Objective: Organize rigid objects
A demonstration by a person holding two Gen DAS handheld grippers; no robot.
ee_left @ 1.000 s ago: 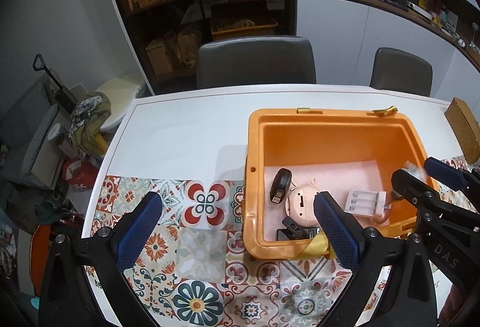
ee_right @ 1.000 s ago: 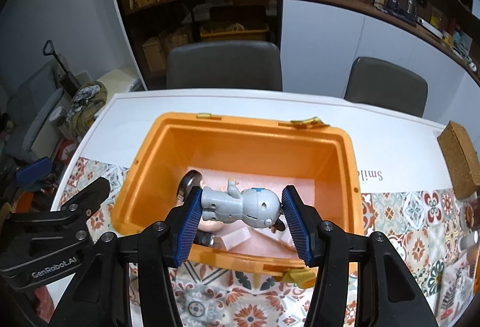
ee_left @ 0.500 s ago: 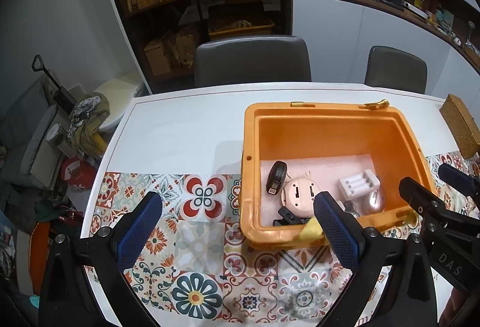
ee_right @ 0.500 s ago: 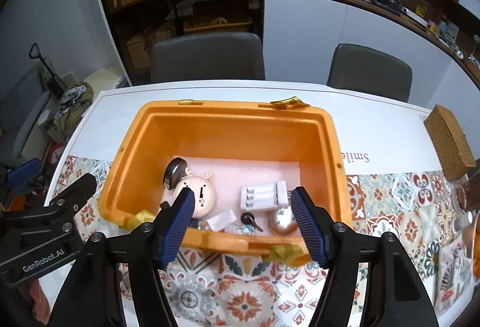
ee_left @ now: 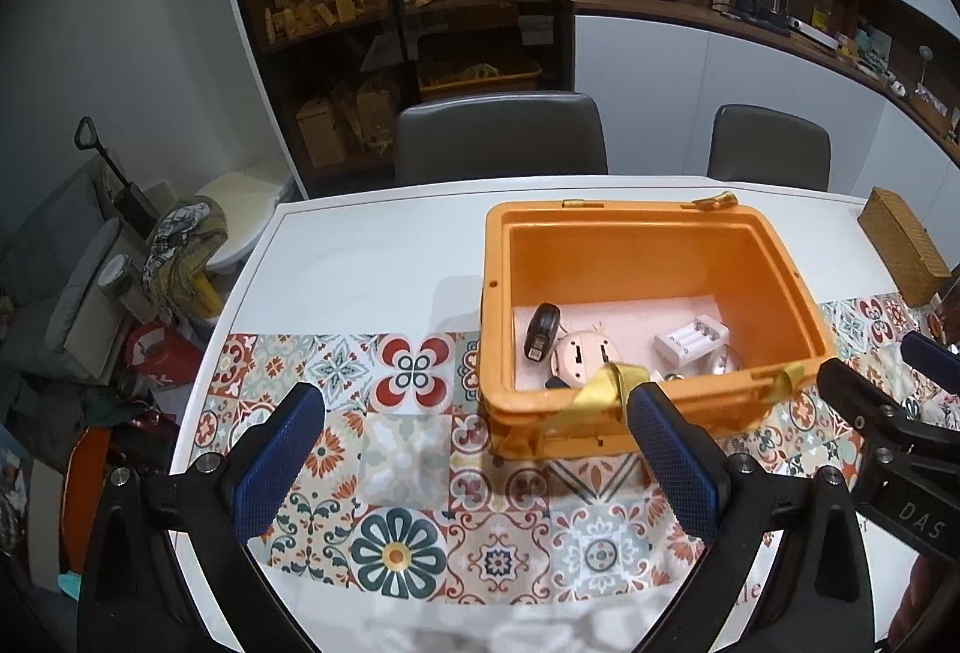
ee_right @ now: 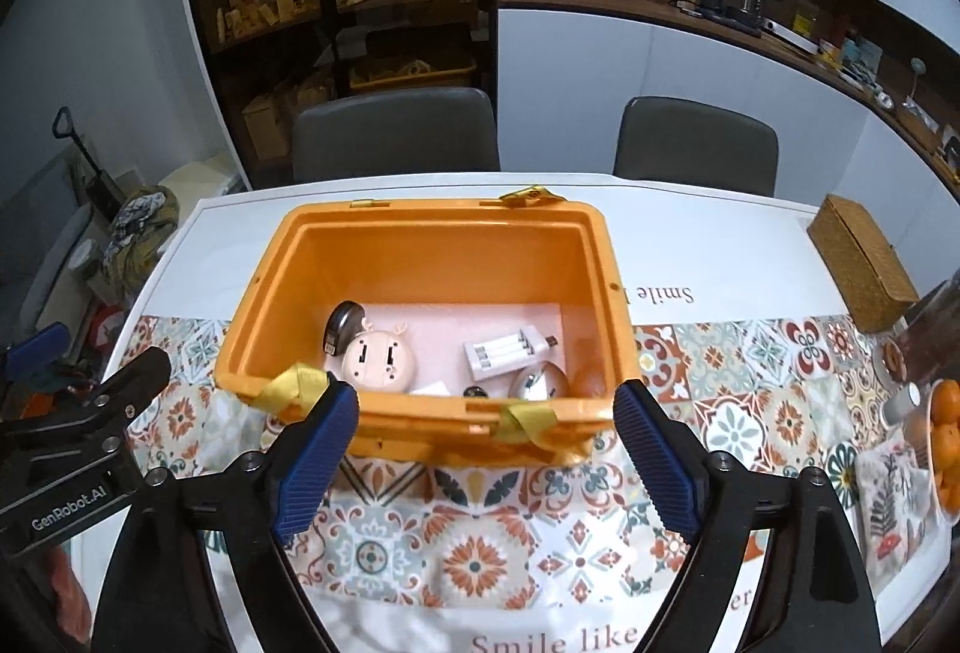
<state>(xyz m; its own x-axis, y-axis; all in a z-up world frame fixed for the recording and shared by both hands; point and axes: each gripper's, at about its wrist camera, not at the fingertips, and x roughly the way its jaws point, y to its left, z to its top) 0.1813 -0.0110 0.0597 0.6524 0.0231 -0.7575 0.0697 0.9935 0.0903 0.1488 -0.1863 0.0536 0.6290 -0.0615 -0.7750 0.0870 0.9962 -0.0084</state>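
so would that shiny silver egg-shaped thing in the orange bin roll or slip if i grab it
Probably both. The shiny silver egg-shaped object looks smooth and rounded, so pads may slide off. It would likely roll if nudged, though the white battery charger beside it might stop it.

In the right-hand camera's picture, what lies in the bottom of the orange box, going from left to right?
Black tape measure → pink round clock lying face down → white battery charger → shiny silver dome-shaped thing, all inside the orange box.
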